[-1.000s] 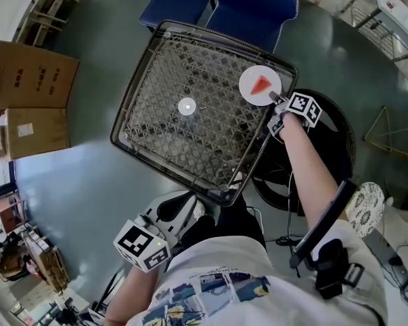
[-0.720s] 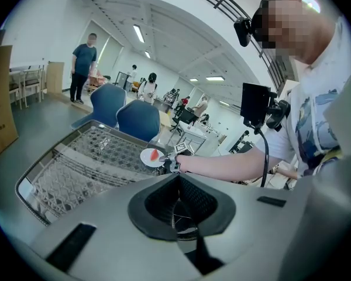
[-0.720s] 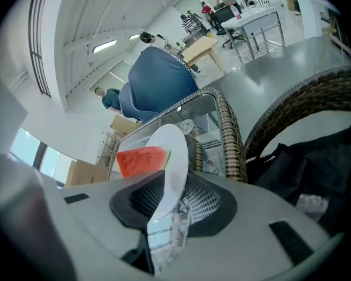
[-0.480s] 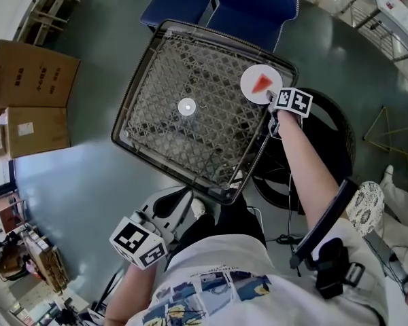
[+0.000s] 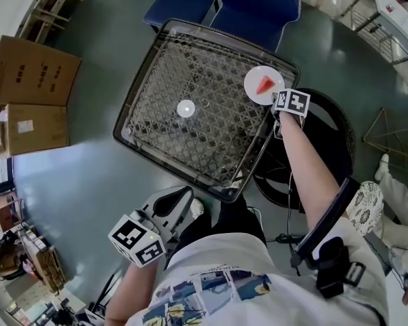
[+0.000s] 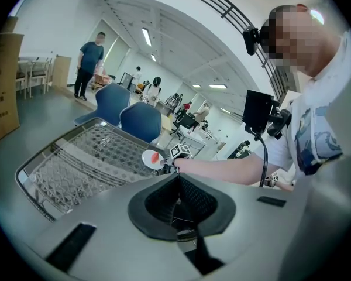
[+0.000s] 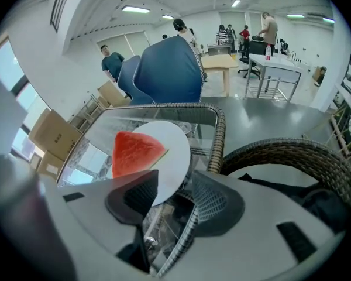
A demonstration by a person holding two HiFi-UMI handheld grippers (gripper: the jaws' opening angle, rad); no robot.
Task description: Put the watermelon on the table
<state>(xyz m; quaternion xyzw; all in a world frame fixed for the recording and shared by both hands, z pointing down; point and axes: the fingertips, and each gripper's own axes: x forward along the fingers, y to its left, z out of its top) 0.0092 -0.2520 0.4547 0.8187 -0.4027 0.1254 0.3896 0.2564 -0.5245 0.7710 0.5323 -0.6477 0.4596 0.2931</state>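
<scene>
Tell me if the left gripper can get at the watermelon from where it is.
Probably not: the left gripper hangs by the person's body, off the table's near corner, while the watermelon lies on a plate at the far right corner.

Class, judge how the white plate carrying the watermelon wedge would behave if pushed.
The white round plate likely slides easily; the tabletop looks glossy. Near the woven table rim, it could tip off. The red watermelon wedge lies loose and may shift.
</scene>
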